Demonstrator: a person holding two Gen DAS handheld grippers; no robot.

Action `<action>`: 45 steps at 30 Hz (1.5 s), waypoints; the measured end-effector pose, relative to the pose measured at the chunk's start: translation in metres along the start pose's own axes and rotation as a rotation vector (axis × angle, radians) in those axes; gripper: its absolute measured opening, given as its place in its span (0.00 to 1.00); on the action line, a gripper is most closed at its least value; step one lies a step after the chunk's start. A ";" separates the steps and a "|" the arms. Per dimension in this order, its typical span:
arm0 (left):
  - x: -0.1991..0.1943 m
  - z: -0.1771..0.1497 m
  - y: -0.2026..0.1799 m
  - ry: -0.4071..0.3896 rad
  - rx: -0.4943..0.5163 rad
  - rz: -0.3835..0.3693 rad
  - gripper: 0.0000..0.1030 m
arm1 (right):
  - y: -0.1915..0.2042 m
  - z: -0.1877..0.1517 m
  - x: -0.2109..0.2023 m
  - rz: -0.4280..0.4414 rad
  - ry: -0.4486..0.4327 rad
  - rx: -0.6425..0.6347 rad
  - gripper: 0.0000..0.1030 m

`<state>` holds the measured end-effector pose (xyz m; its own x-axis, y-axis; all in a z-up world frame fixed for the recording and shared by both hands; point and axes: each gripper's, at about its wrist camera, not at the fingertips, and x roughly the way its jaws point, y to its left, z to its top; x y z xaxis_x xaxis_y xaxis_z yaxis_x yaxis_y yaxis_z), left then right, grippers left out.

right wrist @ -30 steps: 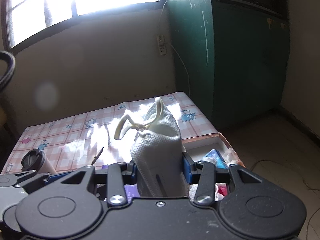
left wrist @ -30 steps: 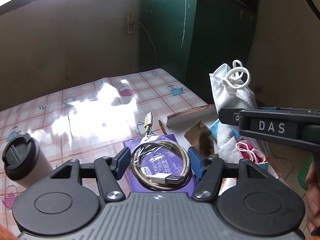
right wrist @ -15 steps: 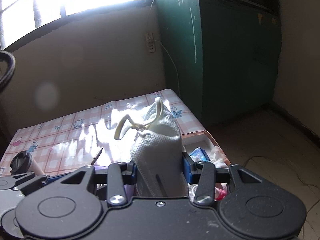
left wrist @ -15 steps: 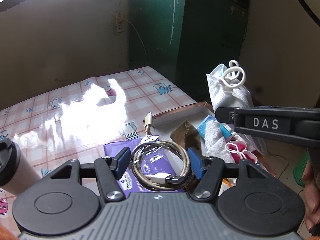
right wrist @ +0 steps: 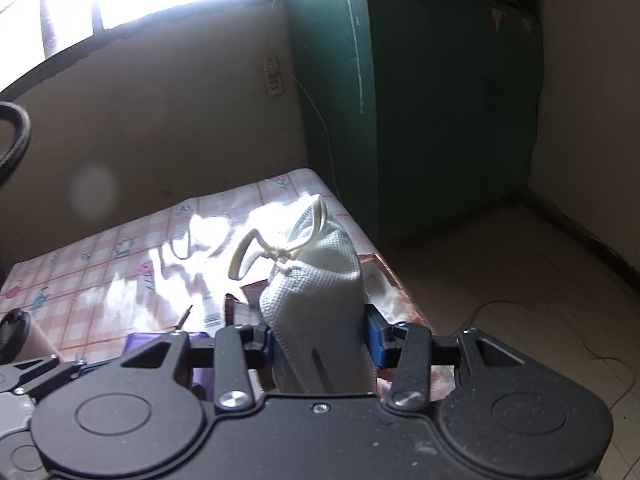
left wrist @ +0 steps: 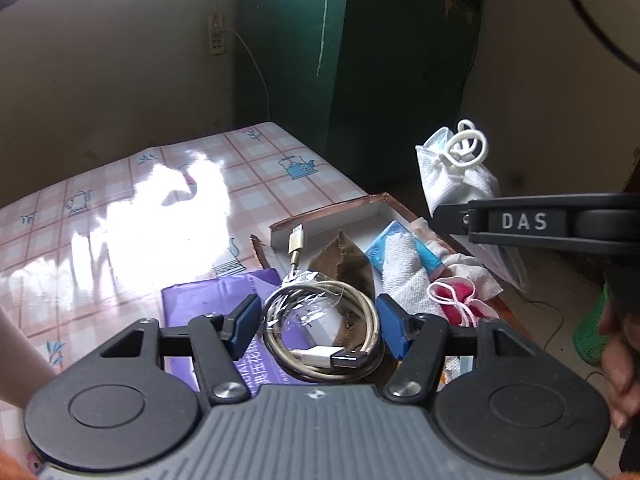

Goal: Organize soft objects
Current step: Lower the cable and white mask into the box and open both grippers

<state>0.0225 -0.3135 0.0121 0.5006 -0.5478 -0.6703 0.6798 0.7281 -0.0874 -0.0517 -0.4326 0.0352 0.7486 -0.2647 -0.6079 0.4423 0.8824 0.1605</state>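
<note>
From my right wrist view, the white mask [right wrist: 320,300] hides most of the box [right wrist: 380,276] behind it. The cup [right wrist: 16,336] is cut off at the left edge. Glare washes out the bench [left wrist: 132,216] pattern.

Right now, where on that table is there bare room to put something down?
The checked tablecloth lies bare from the wall to the purple packet. It is crowded near the shallow box, which holds cloths and tissue. The left tongs hold a coiled cable; the right tongs grip a white mask above the box.
</note>
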 end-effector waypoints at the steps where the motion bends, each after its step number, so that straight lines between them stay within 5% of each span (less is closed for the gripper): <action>1: 0.001 0.000 -0.001 -0.001 0.001 -0.007 0.63 | -0.002 0.000 0.003 -0.001 0.005 0.003 0.51; 5: 0.005 0.001 -0.005 0.002 0.005 -0.024 0.63 | -0.010 0.001 0.014 -0.004 0.021 0.009 0.56; 7: 0.006 0.001 -0.006 0.003 0.009 -0.034 0.63 | -0.014 0.001 0.015 -0.002 0.010 0.015 0.67; 19: 0.024 0.005 -0.016 -0.003 0.011 -0.134 0.64 | -0.029 -0.001 -0.014 0.010 -0.060 0.068 0.68; 22: 0.024 0.004 -0.017 -0.005 0.010 -0.152 0.87 | -0.029 -0.002 -0.022 0.015 -0.068 0.066 0.68; 26: 0.015 0.002 -0.016 -0.013 0.011 -0.138 0.88 | -0.027 -0.005 -0.029 0.030 -0.075 0.064 0.68; 39: -0.048 -0.017 -0.019 -0.030 -0.063 0.095 1.00 | -0.015 -0.023 -0.058 0.060 -0.040 0.005 0.74; 45: -0.053 -0.041 -0.019 0.044 -0.103 0.160 1.00 | -0.016 -0.045 -0.071 0.064 0.006 0.002 0.75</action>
<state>-0.0390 -0.2817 0.0192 0.5722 -0.4051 -0.7130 0.5339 0.8440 -0.0510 -0.1340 -0.4101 0.0406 0.7725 -0.2052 -0.6009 0.3946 0.8966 0.2011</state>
